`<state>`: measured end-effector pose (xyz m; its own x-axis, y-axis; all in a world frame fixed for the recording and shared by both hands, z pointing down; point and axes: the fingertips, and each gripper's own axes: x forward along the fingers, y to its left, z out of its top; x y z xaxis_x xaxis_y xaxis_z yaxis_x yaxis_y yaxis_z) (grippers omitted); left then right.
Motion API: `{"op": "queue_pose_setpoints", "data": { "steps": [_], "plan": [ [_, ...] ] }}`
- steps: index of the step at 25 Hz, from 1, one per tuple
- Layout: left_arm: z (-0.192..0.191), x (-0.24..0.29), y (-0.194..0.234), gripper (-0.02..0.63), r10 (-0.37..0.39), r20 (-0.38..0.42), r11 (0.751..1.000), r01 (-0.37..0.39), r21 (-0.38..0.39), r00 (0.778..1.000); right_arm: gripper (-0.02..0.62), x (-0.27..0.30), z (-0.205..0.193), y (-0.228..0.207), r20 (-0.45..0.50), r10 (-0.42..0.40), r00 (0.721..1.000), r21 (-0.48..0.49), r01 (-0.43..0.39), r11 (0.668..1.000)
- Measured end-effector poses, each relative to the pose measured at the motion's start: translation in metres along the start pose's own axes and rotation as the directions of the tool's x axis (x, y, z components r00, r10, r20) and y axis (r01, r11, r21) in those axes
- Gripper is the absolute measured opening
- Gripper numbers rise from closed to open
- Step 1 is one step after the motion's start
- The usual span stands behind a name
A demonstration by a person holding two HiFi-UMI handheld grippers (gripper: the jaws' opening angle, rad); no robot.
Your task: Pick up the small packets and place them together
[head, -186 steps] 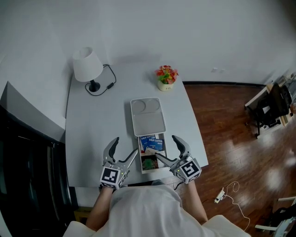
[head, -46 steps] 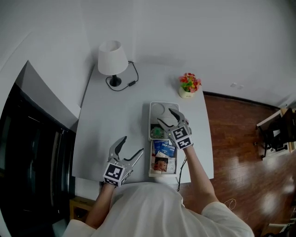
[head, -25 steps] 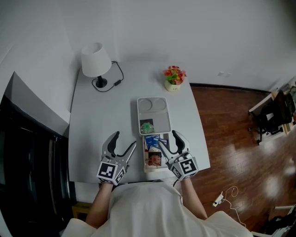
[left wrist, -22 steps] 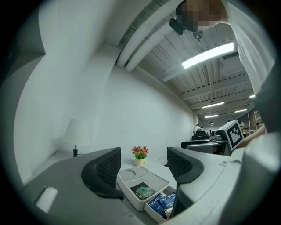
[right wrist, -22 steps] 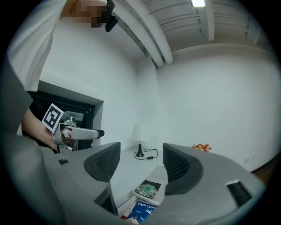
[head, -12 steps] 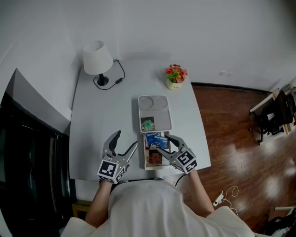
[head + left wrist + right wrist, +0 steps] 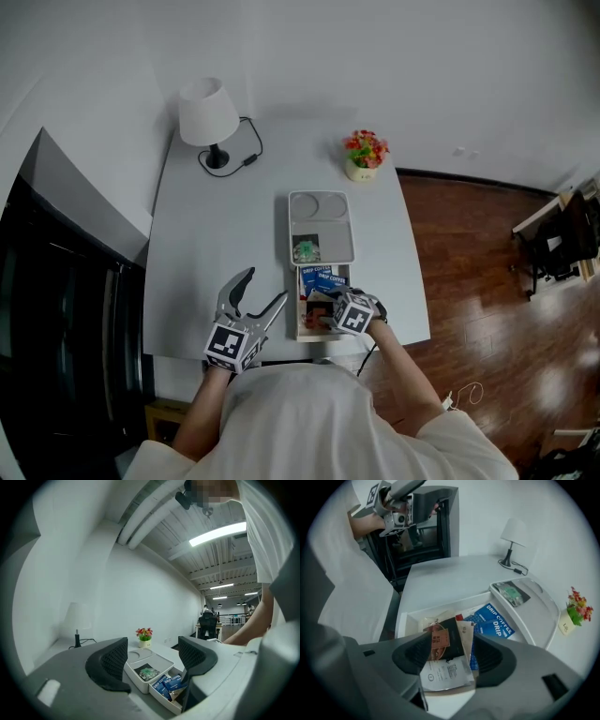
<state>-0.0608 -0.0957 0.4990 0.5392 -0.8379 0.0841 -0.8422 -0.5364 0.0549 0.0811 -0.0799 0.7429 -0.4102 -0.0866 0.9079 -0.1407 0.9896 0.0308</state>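
- Since a second ago your right gripper (image 7: 453,654) has dropped from the white box's (image 7: 440,605) near right edge and tipped nose-down into its near end. Its jaws have just been closing.
- They stand part-closed with the dark, brown-labelled packet (image 7: 451,639) between them. I don't see the pads pinching it yet, so treat it as unheld.
- Take this packet alone. The blue drip coffee packets (image 7: 494,620) lie just beyond it, further into the box, and a pale packet touches its side.
- Squeeze across the packet's flat faces and check that it lifts cleanly before you pull clear of the box walls.
- Carry it to the tray (image 7: 322,211) that touches the box's far end and set it beside the green packet (image 7: 305,250) there.
- Your left gripper (image 7: 263,287) has kept its place left of the box, level, with its jaws spread and empty. Leave it there.
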Motion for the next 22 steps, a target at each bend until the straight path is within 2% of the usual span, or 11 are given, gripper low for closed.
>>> {"op": "queue_pose_setpoints", "data": {
  "steps": [3, 6, 7, 9, 13, 22],
  "plan": [
    [-0.002, -0.003, 0.000, 0.331, 0.009, -0.003, 1.000, -0.009, 0.000, 1.000, 0.225, 0.009, -0.007, 0.001, -0.058, 0.008, 0.998, -0.017, -0.009, 1.000],
    [-0.005, -0.006, 0.002, 0.331, 0.026, -0.009, 1.000, -0.026, -0.009, 1.000, 0.218, 0.013, -0.012, 0.004, -0.101, 0.003, 0.995, -0.052, -0.009, 0.999],
    [-0.006, -0.007, 0.003, 0.331, 0.030, -0.010, 0.999, -0.030, -0.011, 0.999, 0.162, 0.014, -0.014, 0.004, -0.108, -0.006, 0.994, -0.066, -0.001, 0.998],
    [-0.007, -0.008, 0.004, 0.331, 0.036, -0.011, 0.999, -0.037, -0.018, 0.999, 0.158, 0.015, -0.017, 0.002, -0.104, -0.029, 0.994, -0.083, 0.021, 0.996],
    [-0.010, -0.008, 0.007, 0.328, 0.041, -0.012, 0.999, -0.041, -0.030, 0.999, 0.022, 0.013, -0.017, -0.004, -0.074, -0.084, 0.994, -0.090, 0.077, 0.993],
    [-0.010, -0.001, 0.005, 0.327, 0.035, -0.007, 0.999, -0.035, -0.037, 0.999, 0.005, -0.008, -0.003, 0.003, 0.008, -0.097, 0.995, -0.076, 0.098, 0.992]
  ]
}}
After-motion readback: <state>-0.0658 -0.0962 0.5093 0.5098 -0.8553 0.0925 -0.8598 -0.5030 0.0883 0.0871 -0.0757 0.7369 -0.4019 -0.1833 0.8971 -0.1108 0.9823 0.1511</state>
